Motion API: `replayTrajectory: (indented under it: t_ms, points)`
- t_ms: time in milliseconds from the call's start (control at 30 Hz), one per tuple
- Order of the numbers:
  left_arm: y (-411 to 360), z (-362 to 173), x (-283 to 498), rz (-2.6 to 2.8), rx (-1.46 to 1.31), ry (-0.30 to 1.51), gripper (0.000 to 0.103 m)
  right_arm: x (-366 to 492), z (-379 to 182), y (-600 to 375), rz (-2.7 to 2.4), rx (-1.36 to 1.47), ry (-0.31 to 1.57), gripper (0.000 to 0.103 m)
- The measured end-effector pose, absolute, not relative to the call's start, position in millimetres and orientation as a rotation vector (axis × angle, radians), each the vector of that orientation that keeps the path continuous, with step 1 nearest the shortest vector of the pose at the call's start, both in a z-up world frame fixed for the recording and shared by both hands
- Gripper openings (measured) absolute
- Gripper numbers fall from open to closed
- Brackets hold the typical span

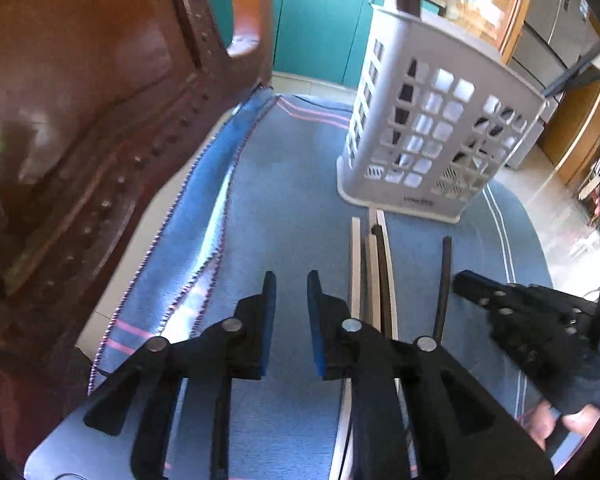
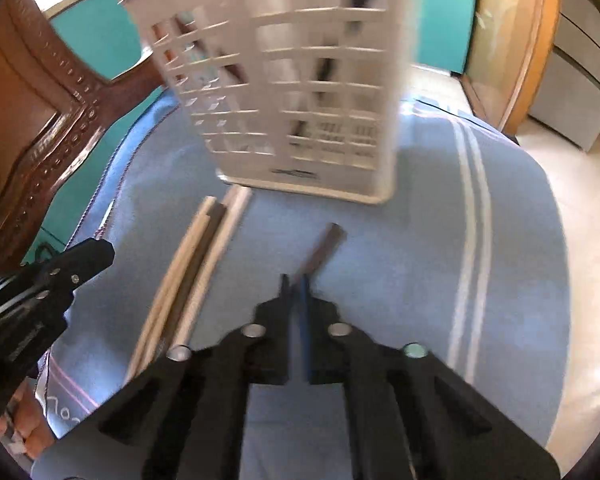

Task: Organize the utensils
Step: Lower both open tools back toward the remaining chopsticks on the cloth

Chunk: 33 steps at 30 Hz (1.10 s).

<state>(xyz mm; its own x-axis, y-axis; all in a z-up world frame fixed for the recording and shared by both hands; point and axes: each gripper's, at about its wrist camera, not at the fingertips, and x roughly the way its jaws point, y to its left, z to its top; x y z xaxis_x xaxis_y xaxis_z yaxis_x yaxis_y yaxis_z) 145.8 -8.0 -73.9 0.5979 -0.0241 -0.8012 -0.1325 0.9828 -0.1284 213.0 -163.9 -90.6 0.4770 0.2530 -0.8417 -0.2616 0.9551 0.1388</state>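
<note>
Dark chopstick (image 2: 320,250): clamped in right gripper (image 2: 298,284), pickup step. Left gripper (image 1: 291,288) apart, idle beside loose chopsticks (image 1: 374,276). Next: lift, drop upright into basket (image 2: 300,80).

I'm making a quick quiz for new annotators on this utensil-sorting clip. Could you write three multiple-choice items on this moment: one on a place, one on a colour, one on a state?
1. Where does the white slotted basket stand relative to the chopsticks lying on the cloth?
A. Just beyond their far tips
B. On top of them
C. On the chair seat

2. What colour is the tablecloth?
A. Red
B. Blue
C. Green

3. What state is the right gripper in?
A. Wide open and empty
B. Out of view
C. Closed on the dark chopstick

Answers:
1. A: the pale chopsticks end just short of the basket's base.
2. B: the cloth is blue with pale stripes.
3. C: the dark stick runs out from between its closed fingers, while the left gripper is open and empty.
</note>
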Motion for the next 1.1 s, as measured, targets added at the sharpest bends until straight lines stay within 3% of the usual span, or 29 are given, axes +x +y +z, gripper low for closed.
replayTrajectory:
  t_ms: [233, 367, 433, 500, 567, 833, 967, 1100]
  points:
    - [-23.7, -80.8, 155.6, 0.055, -0.156, 0.953, 0.021, 208.8, -100.6, -191.7, 0.323, 0.092, 1.029, 0.002]
    - [-23.4, -81.1, 157.9, 0.076, -0.161, 0.963, 0.022, 209.7, -100.7, -185.2, 0.361, 0.126, 1.023, 0.007]
    - [-22.3, -83.0, 159.1, 0.085, -0.160, 0.971, 0.023, 208.1, -98.4, -181.7, 0.371, 0.117, 1.018, 0.016]
    - [-20.8, -84.0, 159.1, 0.091, -0.161, 0.978, 0.023, 209.2, -98.6, -176.4, 0.365, 0.107, 1.008, 0.038]
    - [-17.3, -83.5, 156.0, 0.097, -0.164, 0.982, 0.025, 214.5, -98.5, -168.6, 0.360, 0.105, 1.002, 0.042]
    - [-10.5, -85.6, 153.9, 0.108, -0.161, 1.002, 0.027, 225.4, -105.9, -125.8, 0.303, -0.074, 0.969, 0.041]
    - [-7.9, -86.4, 155.1, 0.110, -0.162, 1.004, 0.028, 223.3, -105.7, -122.5, 0.277, -0.121, 0.970, 0.018]
    - [-9.5, -87.4, 155.5, 0.107, -0.154, 1.007, 0.028, 219.8, -104.6, -128.7, 0.292, -0.113, 0.998, 0.012]
